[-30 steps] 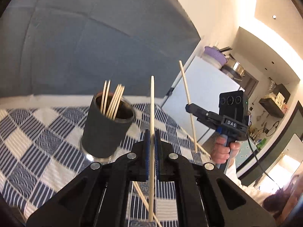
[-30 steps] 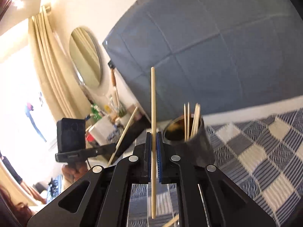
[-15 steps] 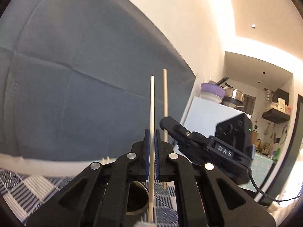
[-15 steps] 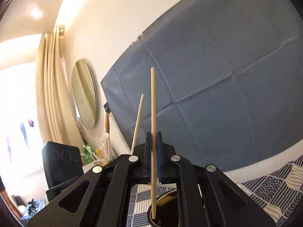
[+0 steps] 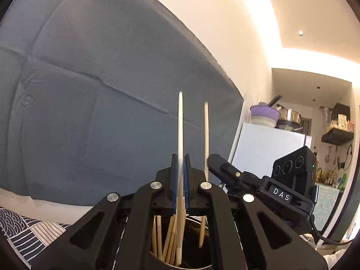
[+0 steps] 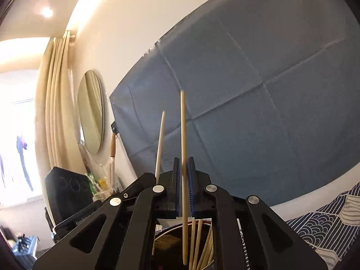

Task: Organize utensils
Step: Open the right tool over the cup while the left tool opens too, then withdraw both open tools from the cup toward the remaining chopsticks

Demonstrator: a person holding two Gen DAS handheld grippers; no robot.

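Only the left wrist view shows the refrigerator (image 5: 267, 150); the right shows a round mirror (image 6: 91, 111). Both grippers, left gripper (image 5: 180, 180) and right gripper (image 6: 184, 180), hold jaws narrowly parted around a chopstick (image 5: 180, 135) each, tips inside the dark holder (image 6: 173, 236) with other chopsticks (image 6: 202, 245).

Both grippers moved in over the holder (image 6: 180, 236). Left gripper (image 5: 181, 175) & right gripper (image 6: 184, 175) fingers now parted a bit; both chopsticks' (image 5: 180, 135) lower tips now down inside w/ the others.
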